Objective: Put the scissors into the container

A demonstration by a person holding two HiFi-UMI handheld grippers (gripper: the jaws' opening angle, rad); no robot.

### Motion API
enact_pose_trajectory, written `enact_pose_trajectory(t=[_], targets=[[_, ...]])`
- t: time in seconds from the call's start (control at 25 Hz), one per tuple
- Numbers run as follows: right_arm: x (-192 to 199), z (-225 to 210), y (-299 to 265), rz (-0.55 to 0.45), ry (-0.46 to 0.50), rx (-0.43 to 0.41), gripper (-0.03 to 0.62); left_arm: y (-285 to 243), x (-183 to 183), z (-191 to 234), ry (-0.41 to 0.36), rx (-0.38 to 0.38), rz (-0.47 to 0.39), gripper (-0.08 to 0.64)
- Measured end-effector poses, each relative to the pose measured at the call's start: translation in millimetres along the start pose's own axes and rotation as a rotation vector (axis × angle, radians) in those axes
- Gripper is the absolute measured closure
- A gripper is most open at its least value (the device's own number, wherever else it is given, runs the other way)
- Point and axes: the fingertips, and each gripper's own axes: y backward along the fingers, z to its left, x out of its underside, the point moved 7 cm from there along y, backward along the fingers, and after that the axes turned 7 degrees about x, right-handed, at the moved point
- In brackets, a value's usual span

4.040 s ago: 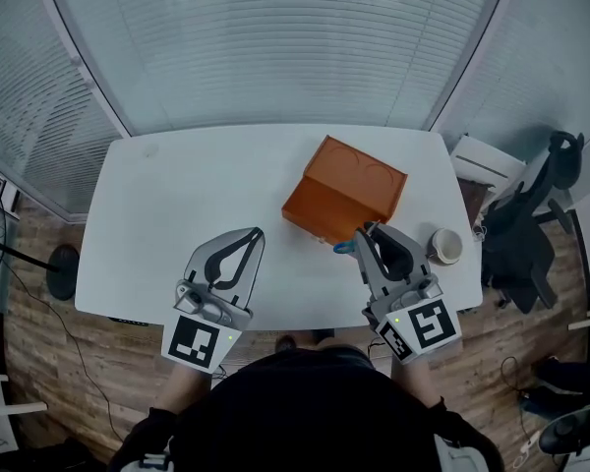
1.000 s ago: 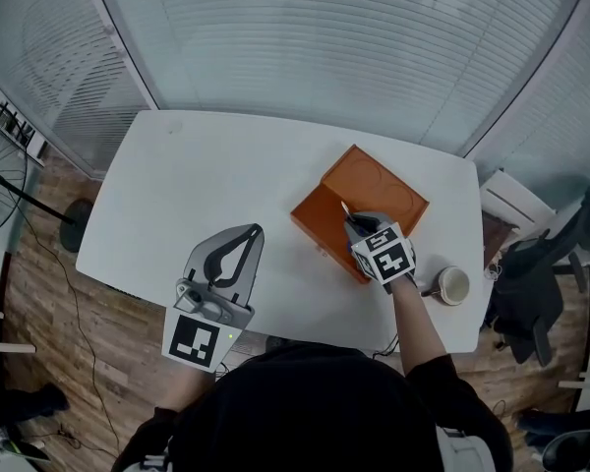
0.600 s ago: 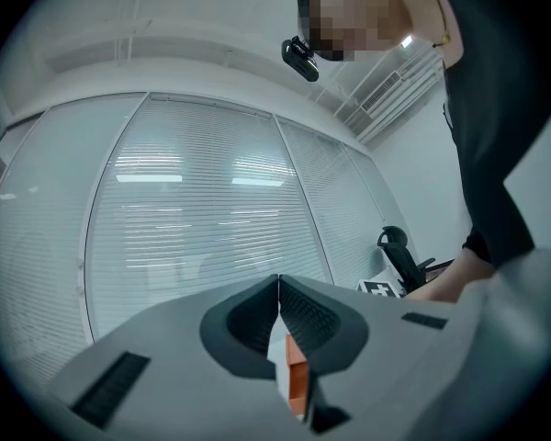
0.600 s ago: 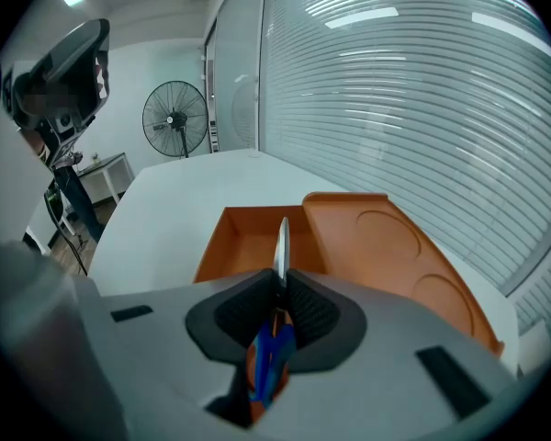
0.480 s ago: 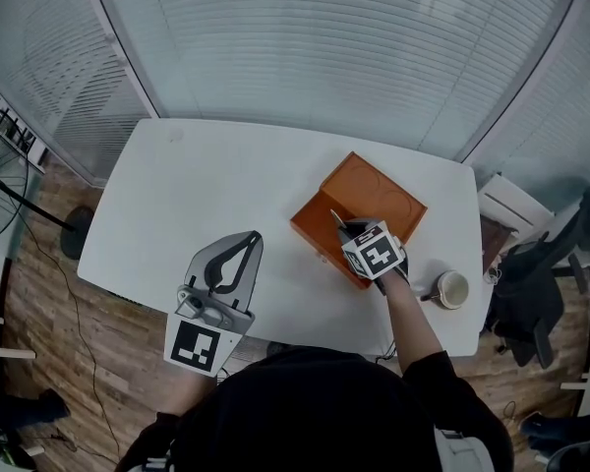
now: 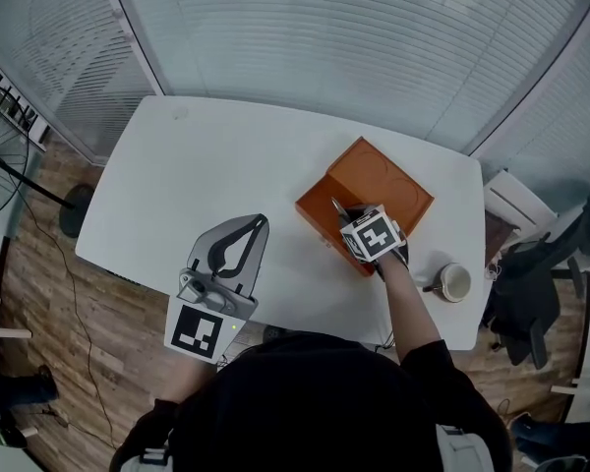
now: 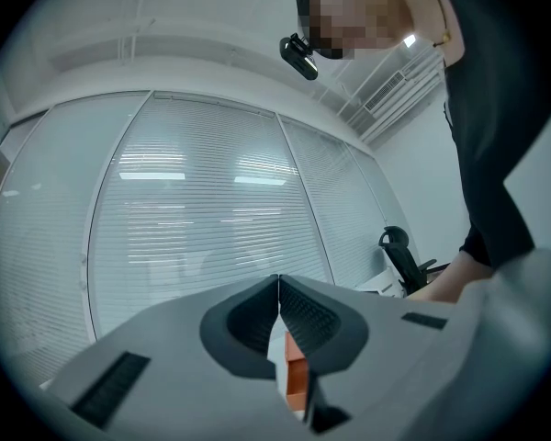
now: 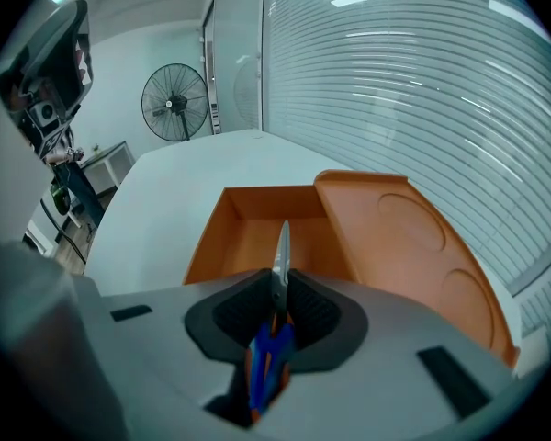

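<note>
The scissors [image 8: 280, 255] have blue handles and a steel blade [image 6: 337, 207]. My right gripper [image 8: 277, 288] is shut on them, blade pointing forward. It hovers over the open compartment [image 8: 257, 237] of the orange container [image 6: 374, 180], which stands on the white table [image 6: 197, 175]; the container's lid [image 8: 413, 246] lies off to the right. In the head view the right gripper [image 6: 354, 222] is above the container's near part. My left gripper [image 6: 260, 220] is shut and empty, low over the table's front edge, left of the container. Its shut jaws [image 7: 279, 288] show a sliver of the orange container [image 7: 296, 384] beyond.
A mug [image 6: 453, 283] stands on the table right of the container, close to my right forearm. An office chair [image 6: 556, 264] is beyond the table's right end. A standing fan [image 8: 174, 104] is on the floor at the far left. Window blinds run behind the table.
The right gripper has carried the scissors from the table's front edge up over the container. Over the last second it shifted only slightly. The left gripper has stayed put.
</note>
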Motion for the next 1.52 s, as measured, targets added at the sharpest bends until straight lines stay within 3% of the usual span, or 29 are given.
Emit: enact_pose_trajectory(t=[0.6,1.52], targets=[[12.7,1.0,-16.0,0.098,-0.004,-0.007,0.525,8.9,2.6,0.4,0.008,-0.034,0.011,0.545],[9.9,4.9,-15.6,0.097,0.004,0.026,0.518,17.2,-0.4,-0.4,0.006,-0.025,0.006,0.545]])
